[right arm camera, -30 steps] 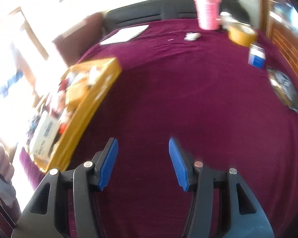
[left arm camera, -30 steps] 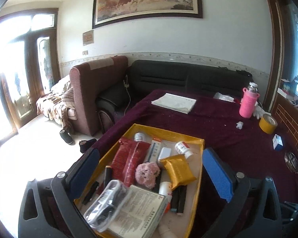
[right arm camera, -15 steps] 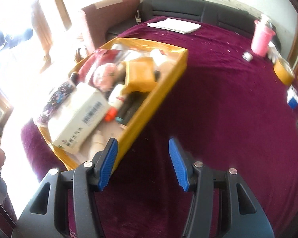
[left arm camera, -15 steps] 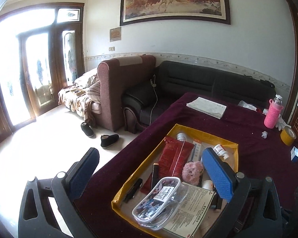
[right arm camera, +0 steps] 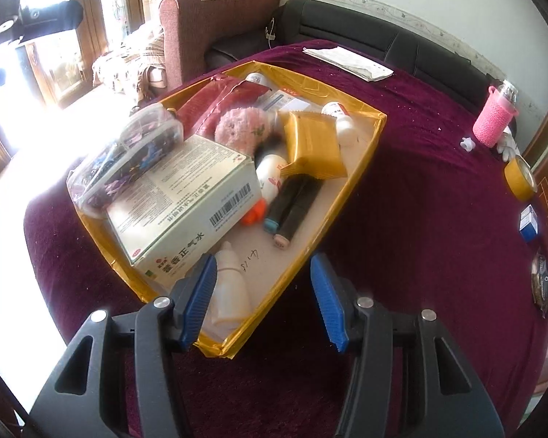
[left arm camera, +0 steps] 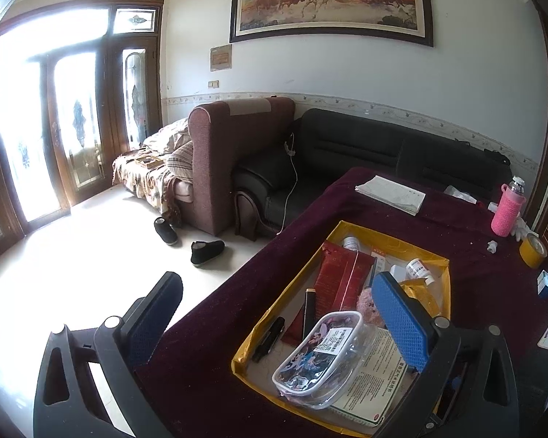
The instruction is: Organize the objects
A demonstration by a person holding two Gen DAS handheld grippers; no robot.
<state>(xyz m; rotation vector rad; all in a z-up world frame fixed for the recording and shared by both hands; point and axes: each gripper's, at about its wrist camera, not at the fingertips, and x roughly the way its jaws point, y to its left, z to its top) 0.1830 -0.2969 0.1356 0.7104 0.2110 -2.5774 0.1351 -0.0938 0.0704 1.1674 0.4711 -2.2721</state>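
A yellow tray (right arm camera: 347,197) on the maroon table holds a white medicine box (right arm camera: 186,200), a clear printed pouch (right arm camera: 128,153), a pink plush (right arm camera: 243,124), a gold packet (right arm camera: 314,146), a red pouch (right arm camera: 215,100), white bottles and two black tubes (right arm camera: 296,200). My right gripper (right arm camera: 263,259) is open above the tray's near corner, its left finger beside a white squeeze bottle (right arm camera: 230,288). My left gripper (left arm camera: 276,281) is open wide over the table's left edge; the yellow tray (left arm camera: 259,335) and the clear printed pouch (left arm camera: 321,354) lie toward its right finger.
On the table's far side lie folded papers (right arm camera: 347,58), a pink bottle (right arm camera: 491,120), a yellow tape roll (right arm camera: 518,179) and a small blue-white box (right arm camera: 528,222). Sofas stand behind the table. To the left the table drops to the floor, where two black shoes (left arm camera: 206,252) lie.
My right gripper has swung left from bare cloth until the tray's near corner sits between its fingers. My left gripper has shifted left, so the tray slid right in its view. Both stayed open.
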